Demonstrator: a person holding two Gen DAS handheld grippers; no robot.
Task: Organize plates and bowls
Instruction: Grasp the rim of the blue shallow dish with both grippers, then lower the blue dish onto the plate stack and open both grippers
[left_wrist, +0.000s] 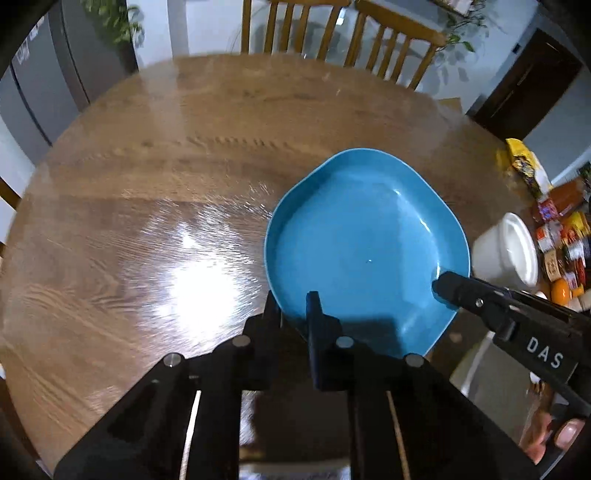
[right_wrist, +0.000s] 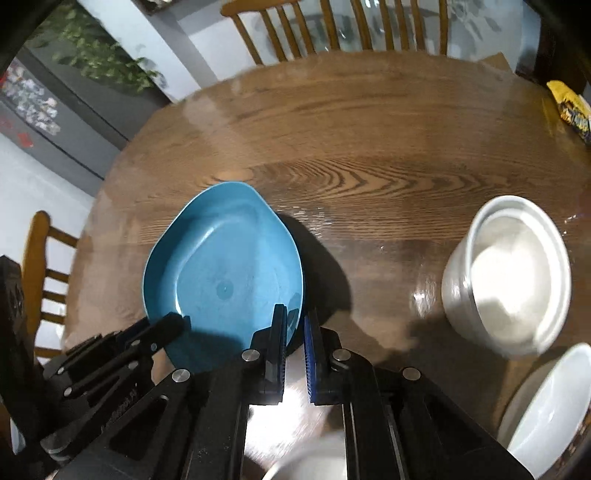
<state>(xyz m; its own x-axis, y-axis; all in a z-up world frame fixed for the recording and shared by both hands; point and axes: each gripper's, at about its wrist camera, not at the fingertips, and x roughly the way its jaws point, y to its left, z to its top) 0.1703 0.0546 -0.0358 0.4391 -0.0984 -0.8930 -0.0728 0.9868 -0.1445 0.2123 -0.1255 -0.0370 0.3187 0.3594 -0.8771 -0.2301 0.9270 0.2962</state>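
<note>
A blue squarish plate (left_wrist: 365, 243) is held above the round wooden table (left_wrist: 147, 184), tilted. My left gripper (left_wrist: 293, 306) is shut on its near left rim. My right gripper (right_wrist: 295, 317) is shut on its right rim; its finger also shows in the left wrist view (left_wrist: 454, 288). The plate shows in the right wrist view (right_wrist: 225, 280) too, with the left gripper's finger (right_wrist: 166, 325) at its lower left edge. A white bowl (right_wrist: 509, 273) stands on the table to the right. Another white dish (right_wrist: 554, 398) lies at the lower right.
Wooden chairs (left_wrist: 332, 33) stand at the table's far side and another chair (right_wrist: 40, 258) at the left. A yellow packet (left_wrist: 524, 162) and several snack packs (left_wrist: 565, 236) lie at the table's right edge. A plant (right_wrist: 96, 55) stands by the wall.
</note>
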